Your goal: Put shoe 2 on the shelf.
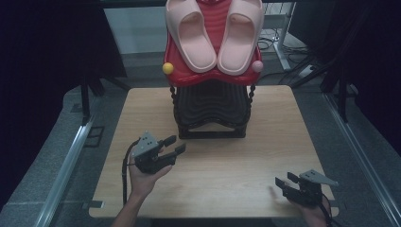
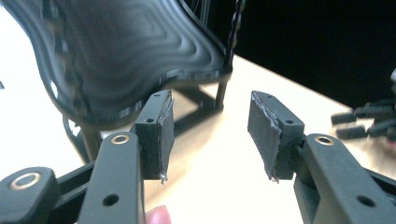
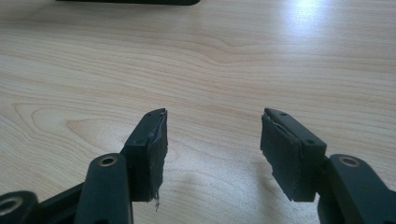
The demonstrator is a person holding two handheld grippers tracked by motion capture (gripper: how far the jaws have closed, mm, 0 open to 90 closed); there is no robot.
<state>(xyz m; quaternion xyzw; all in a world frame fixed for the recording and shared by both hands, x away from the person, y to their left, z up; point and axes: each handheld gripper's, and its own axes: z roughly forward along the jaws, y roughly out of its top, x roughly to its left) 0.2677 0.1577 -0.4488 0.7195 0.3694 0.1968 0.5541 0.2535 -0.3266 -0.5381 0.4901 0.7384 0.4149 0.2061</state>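
Observation:
Two pink slippers [image 1: 213, 33] lie side by side on the red top shelf [image 1: 182, 75] of a two-tier rack; its black lower shelf [image 1: 210, 101] is bare. My left gripper [image 1: 176, 144] hovers in front of the rack's left foot, open, with nothing between its pads. In the left gripper view the black shelf [image 2: 135, 56] looms just beyond the left gripper [image 2: 210, 135]. My right gripper [image 1: 286, 182] rests at the table's near right corner, open and empty, and the right gripper [image 3: 212, 154] looks across bare wood.
The wooden table [image 1: 265, 137] carries the rack at its far middle. A yellow ball [image 1: 168, 68] and a pink ball [image 1: 257, 66] cap the red shelf's front corners. Dark curtains and metal floor rails flank the table.

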